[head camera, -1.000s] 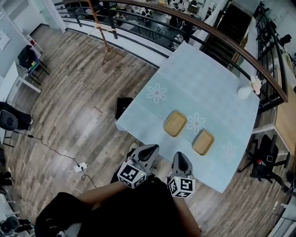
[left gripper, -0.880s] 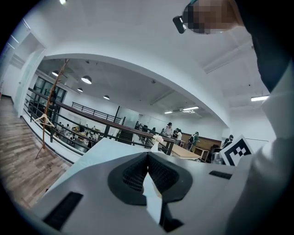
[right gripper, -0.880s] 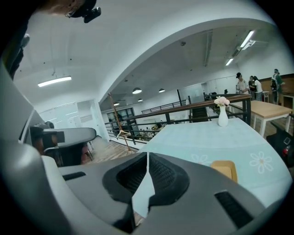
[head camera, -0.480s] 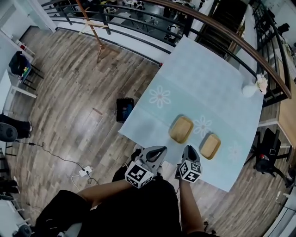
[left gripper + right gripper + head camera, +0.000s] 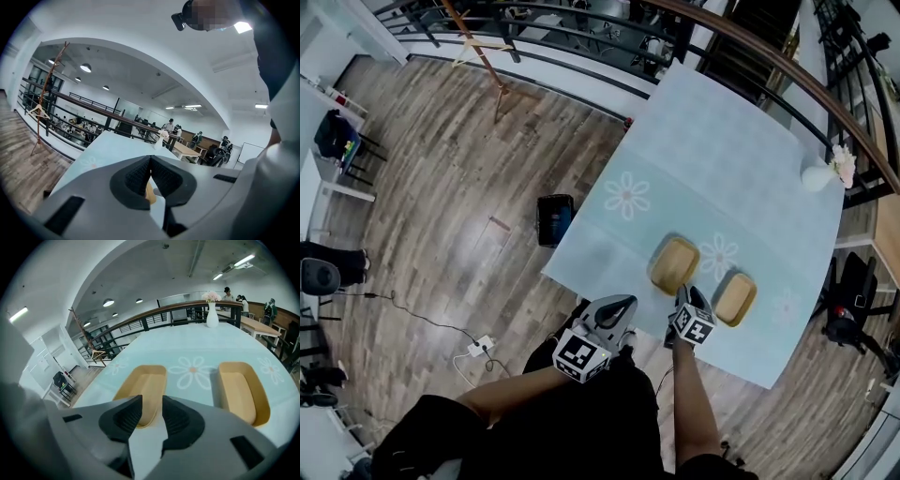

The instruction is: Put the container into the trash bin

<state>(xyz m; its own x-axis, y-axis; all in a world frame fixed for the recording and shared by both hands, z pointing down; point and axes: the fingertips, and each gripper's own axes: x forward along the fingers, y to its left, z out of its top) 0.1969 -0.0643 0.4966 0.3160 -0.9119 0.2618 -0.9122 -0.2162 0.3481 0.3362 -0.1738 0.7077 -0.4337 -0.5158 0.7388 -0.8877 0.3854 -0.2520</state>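
Right gripper (image 5: 683, 292) (image 5: 152, 402): jaws parted by a narrow gap, nothing between them, tips over the near edge of the table (image 5: 712, 159) (image 5: 197, 350), just short of the near end of the left container (image 5: 675, 264) (image 5: 143, 390). Aimed along that container's length.

Left gripper (image 5: 622, 303) (image 5: 150, 159): pads pressed together at the tips, nothing held, off the table's near edge, left of the right gripper and apart from it.

Both containers tan, shallow, lying side by side near the near edge of the pale blue, daisy-printed table; right container (image 5: 735, 298) (image 5: 241, 390) a little apart from the left one, a printed flower between them.

At the far right corner, a white vase (image 5: 816, 176) (image 5: 212, 315) with flowers.

On the wooden floor (image 5: 441, 187), left of the table and just beside its edge, a dark trash bin (image 5: 554, 218), well apart from both containers.

Farther left and nearer, a white power strip (image 5: 478, 345) with its cable.
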